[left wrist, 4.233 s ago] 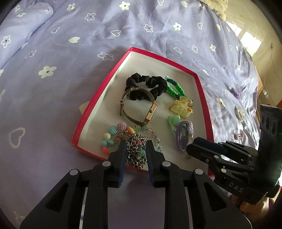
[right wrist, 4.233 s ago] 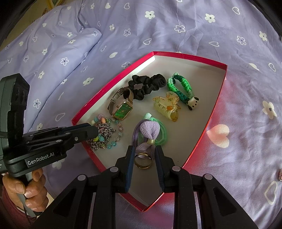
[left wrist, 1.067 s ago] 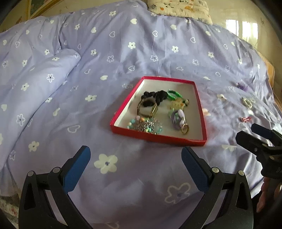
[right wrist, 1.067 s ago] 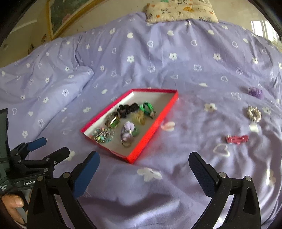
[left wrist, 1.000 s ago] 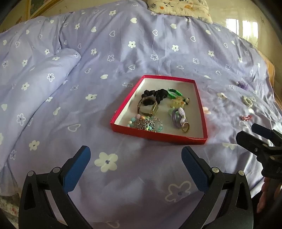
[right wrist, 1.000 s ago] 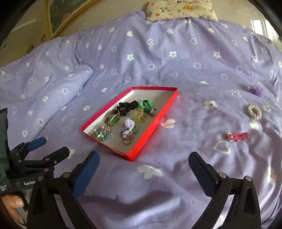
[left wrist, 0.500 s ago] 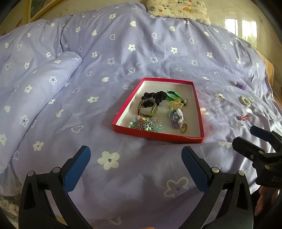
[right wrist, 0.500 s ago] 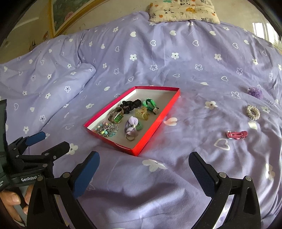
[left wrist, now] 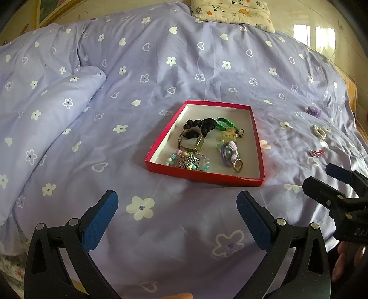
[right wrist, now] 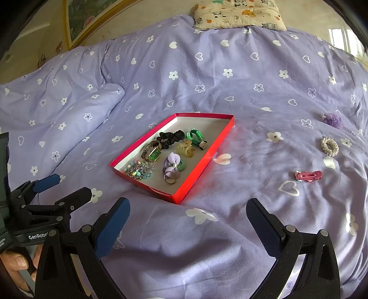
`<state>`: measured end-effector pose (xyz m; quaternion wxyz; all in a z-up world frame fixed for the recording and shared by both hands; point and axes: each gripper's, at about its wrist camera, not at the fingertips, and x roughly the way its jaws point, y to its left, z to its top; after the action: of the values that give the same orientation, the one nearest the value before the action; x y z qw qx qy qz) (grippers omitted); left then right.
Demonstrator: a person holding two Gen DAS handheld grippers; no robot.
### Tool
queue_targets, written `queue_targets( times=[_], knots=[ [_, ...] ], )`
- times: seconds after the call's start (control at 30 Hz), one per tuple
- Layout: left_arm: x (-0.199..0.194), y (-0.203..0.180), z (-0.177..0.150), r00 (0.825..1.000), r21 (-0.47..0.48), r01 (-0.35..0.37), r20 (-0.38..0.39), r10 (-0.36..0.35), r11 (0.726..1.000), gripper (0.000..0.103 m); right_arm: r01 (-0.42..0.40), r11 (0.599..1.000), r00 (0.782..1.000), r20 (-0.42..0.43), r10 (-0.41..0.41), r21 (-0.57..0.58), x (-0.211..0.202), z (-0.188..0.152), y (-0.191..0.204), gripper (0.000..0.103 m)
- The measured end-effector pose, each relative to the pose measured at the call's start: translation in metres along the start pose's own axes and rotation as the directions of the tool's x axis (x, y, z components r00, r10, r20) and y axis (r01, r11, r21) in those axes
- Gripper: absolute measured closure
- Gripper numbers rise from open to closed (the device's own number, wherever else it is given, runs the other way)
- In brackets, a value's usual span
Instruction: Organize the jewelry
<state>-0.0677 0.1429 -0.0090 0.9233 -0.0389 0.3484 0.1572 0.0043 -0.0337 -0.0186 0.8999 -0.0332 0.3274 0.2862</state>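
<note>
Bed covered by a lilac duvet [left wrist: 207,57] printed with white flowers and hearts; a patterned pillow [right wrist: 239,13] is seen at the far edge.

A red tray [left wrist: 258,147] with a white floor is set flat near the middle of the duvet. Inside it are gathered:
- black scrunchie [left wrist: 202,124], toward the far end
- green braided band [left wrist: 224,123] with a small panda charm, just beside the scrunchie
- yellow claw clip [left wrist: 227,136], near the band
- watch [left wrist: 192,142] with a square face, touching the scrunchie
- beaded bracelet tangled with a metal chain [left wrist: 188,161], at the near left corner
- purple hair tie [left wrist: 230,150], overlapping a green one
- gold ring [left wrist: 238,165], touching the purple tie, close to the near rim

Three pieces are left out on the duvet, well apart from the tray, toward the right edge of the bed: a purple flower piece [right wrist: 333,120] farthest, a pearl bracelet [right wrist: 330,146] nearer, and a pink hair clip [right wrist: 308,176] nearest.

Left gripper [left wrist: 177,205]: jaws spread wide, nothing between the blue pads, held over bare duvet short of the tray's near rim.

Right gripper [right wrist: 187,211]: jaws likewise spread wide and empty, held over a fold of duvet near the tray's near corner. Fingers of a hand [right wrist: 16,264] are seen on the left gripper's handle.
</note>
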Motion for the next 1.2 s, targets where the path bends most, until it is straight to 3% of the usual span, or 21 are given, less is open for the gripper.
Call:
queue_targets(
  times=[1.2],
  knots=[
    [-0.0018,-0.0001,0.0011,1.0,-0.002,0.01,-0.007,-0.011,1.0,0.0,-0.002,1.0,1.0,0.007,0.002,-0.013,-0.0051,0.0023,0.007,0.001]
  ],
)
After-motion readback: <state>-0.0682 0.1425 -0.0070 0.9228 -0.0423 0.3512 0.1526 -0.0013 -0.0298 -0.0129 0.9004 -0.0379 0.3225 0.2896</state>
